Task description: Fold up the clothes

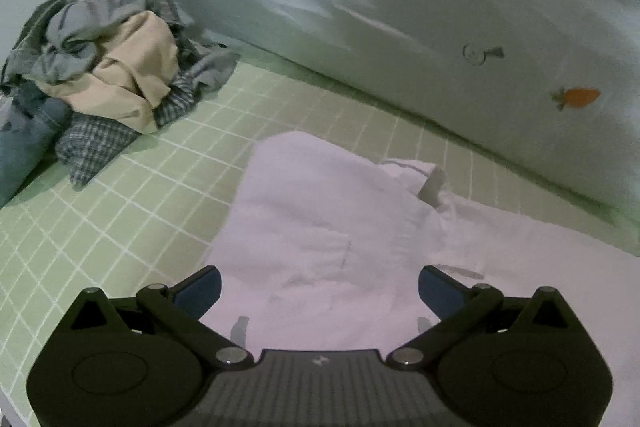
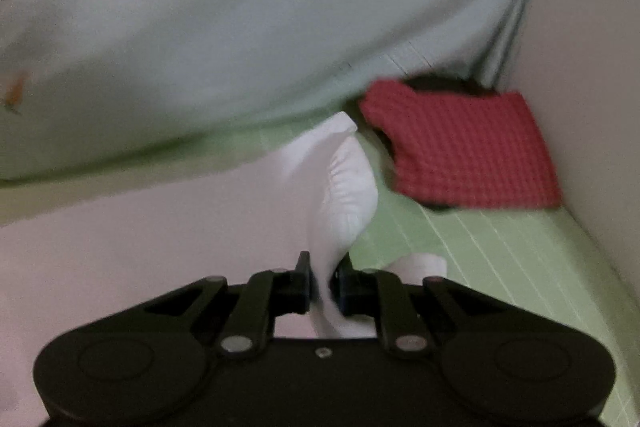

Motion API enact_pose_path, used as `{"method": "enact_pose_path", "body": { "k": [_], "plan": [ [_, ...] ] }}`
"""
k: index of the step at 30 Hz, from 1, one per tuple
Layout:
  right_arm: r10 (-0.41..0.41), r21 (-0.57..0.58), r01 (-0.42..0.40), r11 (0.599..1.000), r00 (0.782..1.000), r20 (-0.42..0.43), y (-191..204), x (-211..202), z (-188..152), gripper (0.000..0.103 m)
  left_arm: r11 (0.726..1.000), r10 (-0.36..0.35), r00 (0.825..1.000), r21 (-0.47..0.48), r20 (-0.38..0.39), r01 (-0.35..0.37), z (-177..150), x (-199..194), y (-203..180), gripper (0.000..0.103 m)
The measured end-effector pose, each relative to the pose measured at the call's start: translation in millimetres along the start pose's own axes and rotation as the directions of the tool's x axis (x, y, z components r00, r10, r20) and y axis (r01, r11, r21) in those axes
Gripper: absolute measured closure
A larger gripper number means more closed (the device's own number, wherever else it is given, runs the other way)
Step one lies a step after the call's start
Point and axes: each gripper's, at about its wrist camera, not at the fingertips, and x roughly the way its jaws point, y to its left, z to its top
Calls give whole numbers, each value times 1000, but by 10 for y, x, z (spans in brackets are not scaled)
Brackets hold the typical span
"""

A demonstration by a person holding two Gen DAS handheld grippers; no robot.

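Jaws spread wide, the left gripper [image 1: 319, 287] hovers over the white shirt [image 1: 320, 227] lying flat between and ahead of them; the right gripper [image 2: 324, 285] pinches a raised fold of that shirt [image 2: 344, 187], a red checked cloth [image 2: 472, 151] ahead-right.

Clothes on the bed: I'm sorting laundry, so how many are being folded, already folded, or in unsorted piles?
Being folded: 1, the white garment
Folded: 1, the red checked garment
Unsorted piles: 1, the heap of clothes
Total: 3

Left tongs [image 1: 319, 285] spread; right tongs [image 2: 323, 281] clamped
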Motion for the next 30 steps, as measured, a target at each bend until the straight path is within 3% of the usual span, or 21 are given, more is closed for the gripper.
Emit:
{"method": "enact_pose_path", "body": {
  "k": [8, 11, 14, 16, 17, 19, 21, 24, 28, 30],
  "plan": [
    [118, -30, -117, 993, 992, 45, 949, -470, -89, 90, 1000, -18, 1000, 21, 5, 18, -127, -292, 453, 0],
    [137, -61, -137, 989, 991, 0, 1403, -487, -311, 90, 998, -31, 999, 46, -10, 32, -164, -323, 591, 0],
    [135, -107, -145, 984, 986, -99, 1820, -366, -671, 87, 996, -44, 999, 70, -26, 46, -200, -354, 729, 0],
    [109, -133, -133, 982, 979, -173, 2009, -242, -910, 83, 995, -53, 998, 87, -37, 56, -224, -375, 820, 0],
    [90, -159, -117, 980, 982, -166, 2079, -226, -1008, 82, 992, -57, 997, 106, -42, 61, -234, -377, 845, 0],
    [83, -193, -110, 975, 986, -142, 2143, -274, -1058, 71, 988, -63, 997, 141, -42, 68, -226, -380, 870, 0],
    [144, -125, -163, 979, 979, -147, 2074, -330, -988, 57, 984, -70, 997, 159, -36, 75, -214, -390, 890, 0],
    [201, -7, -203, 979, 974, -103, 1910, -498, -893, 53, 981, -83, 996, 171, -34, 88, -205, -395, 900, 0],
    [184, 88, -182, 979, 983, -11, 1608, -720, -787, 47, 980, -90, 995, 174, -41, 96, -255, -400, 862, 0],
    [137, 137, -138, 981, 990, 16, 1425, -780, -737, 45, 981, -93, 994, 168, -49, 100, -293, -399, 835, 0]
  ]
}}
